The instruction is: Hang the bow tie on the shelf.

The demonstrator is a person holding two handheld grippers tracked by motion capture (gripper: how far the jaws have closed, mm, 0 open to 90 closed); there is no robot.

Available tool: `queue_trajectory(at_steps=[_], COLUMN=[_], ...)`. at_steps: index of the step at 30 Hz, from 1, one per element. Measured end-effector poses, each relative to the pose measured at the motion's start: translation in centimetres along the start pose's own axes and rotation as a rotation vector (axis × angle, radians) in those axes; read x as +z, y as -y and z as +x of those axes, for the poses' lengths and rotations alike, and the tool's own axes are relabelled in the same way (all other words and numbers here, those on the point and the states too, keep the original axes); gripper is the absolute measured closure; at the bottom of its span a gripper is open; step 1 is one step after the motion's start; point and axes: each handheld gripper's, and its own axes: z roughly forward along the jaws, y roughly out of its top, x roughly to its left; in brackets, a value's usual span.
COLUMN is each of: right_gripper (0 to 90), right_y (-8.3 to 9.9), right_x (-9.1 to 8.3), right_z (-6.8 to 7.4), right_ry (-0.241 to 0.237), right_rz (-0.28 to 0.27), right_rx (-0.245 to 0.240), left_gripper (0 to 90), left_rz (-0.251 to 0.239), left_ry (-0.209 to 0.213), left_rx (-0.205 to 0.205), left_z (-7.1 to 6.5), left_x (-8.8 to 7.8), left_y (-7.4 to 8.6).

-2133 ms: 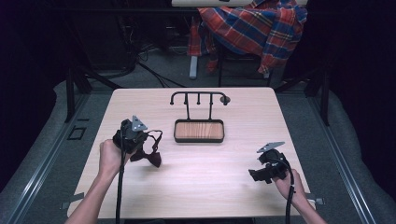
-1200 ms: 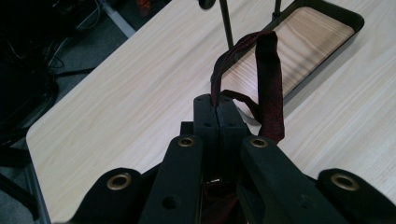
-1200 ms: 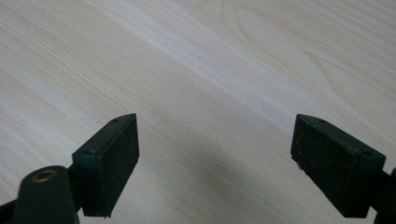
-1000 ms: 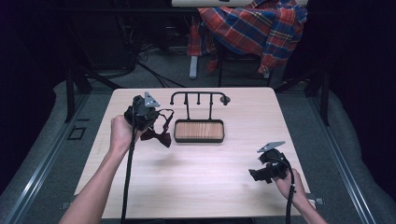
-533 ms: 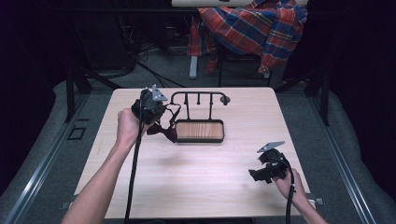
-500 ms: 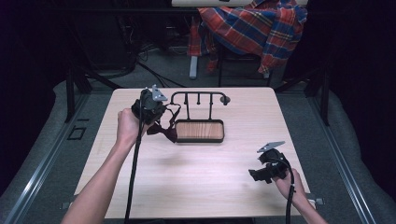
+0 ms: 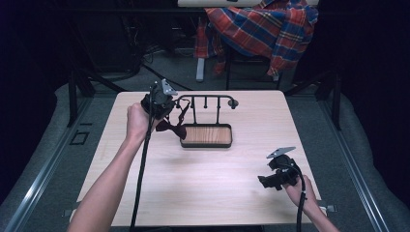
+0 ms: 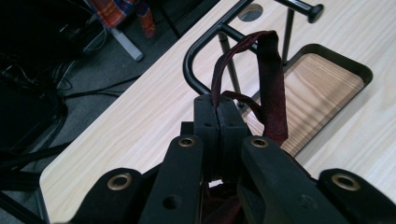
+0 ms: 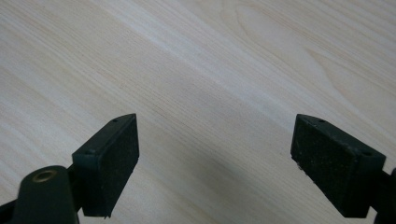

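Since the earlier frames, the left claw (image 7: 167, 107) has carried the dark red bow tie (image 7: 173, 126) from the near left part of the bench (image 7: 145, 198) up to the left end of the black rack (image 7: 205, 99), while the right claw (image 7: 265, 181) has kept its place.

At the rack, the left claw's 2 jaws are pressed together on the bow tie's strap (image 8: 271, 88); in the left gripper view the strap loops up from the closed pads just in front of the rack's curved left bar (image 8: 196, 56). The bow itself hangs below the claw, off the bench, just left of the rack's wooden tray (image 7: 206, 136).

Well to the right of the rack and nearer the person, the right claw sits low over bare wood, jaws spread wide with nothing between them.

No brand, label or writing can be read.
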Motion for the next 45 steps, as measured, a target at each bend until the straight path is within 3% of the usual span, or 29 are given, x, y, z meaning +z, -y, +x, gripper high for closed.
queue_trajectory(at_steps=[13,26,33,42,45], right_gripper=[15.0,15.0,15.0,15.0,15.1], right_y=[0.2,0.1,0.2,0.6,0.8], right_x=[0.0,0.1,0.2,-0.4,-0.3], right_z=[0.0,0.2,0.0,0.1,0.1], right_ry=[0.002,0.001,0.0,0.01,0.007], right_rz=[0.005,0.012,0.02,0.014,0.022], right_rx=[-0.006,-0.014,-0.018,-0.015,-0.018], left_gripper=[89.2,88.9,88.2,80.4,73.0], left_rz=[0.025,0.058,0.057,0.077,0.078], left_ry=[-0.032,-0.062,-0.048,-0.037,-0.024], left_rx=[-0.059,-0.056,-0.05,-0.063,-0.068], left_z=[1.4,1.5,1.4,1.2,1.2], left_x=[2.3,4.7,5.2,5.6,5.7], left_y=[0.2,0.9,1.3,2.3,2.6])
